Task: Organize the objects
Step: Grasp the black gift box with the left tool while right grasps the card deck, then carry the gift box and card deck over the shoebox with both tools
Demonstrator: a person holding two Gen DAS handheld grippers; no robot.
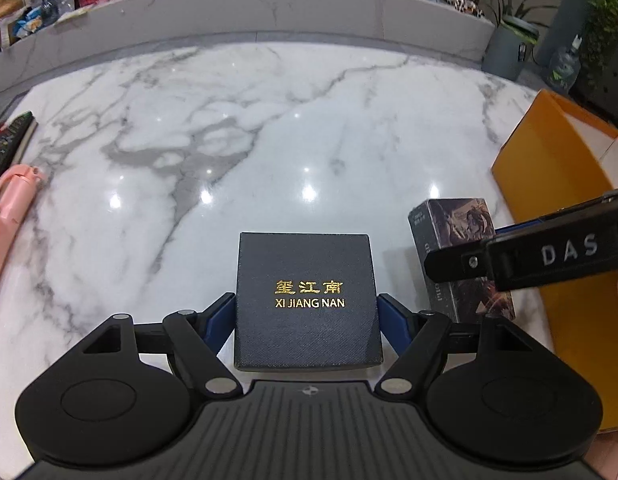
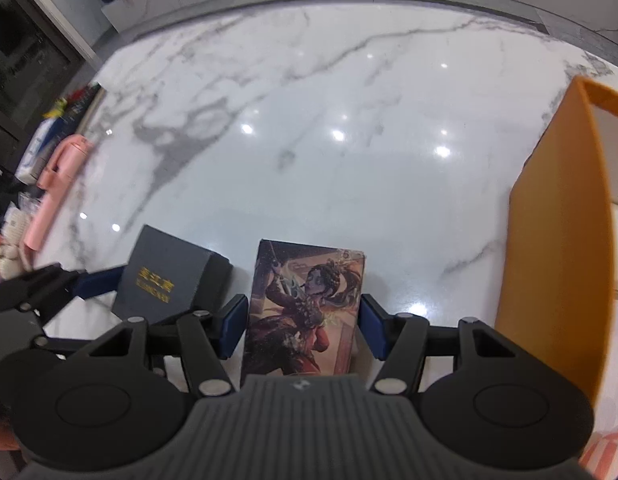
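My left gripper (image 1: pixel 307 320) straddles the dark box (image 1: pixel 307 300) on the worktop (image 1: pixel 269 140), the right gripper (image 2: pixel 303 326) the illustrated box (image 2: pixel 305 304); both spread, pads not yet pressing. Squeeze evenly, centred, before lifting.

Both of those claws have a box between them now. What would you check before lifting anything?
1. Dark XI JIANG NAN box centred in left gripper: ok.
2. Illustrated card box centred in right gripper: ok.
3. Jaws pressing firmly on each box: cannot tell.
4. The two boxes apart: ok.
5. Orange box open on top: ok.
6. Marble tabletop ahead free of clutter: ok.
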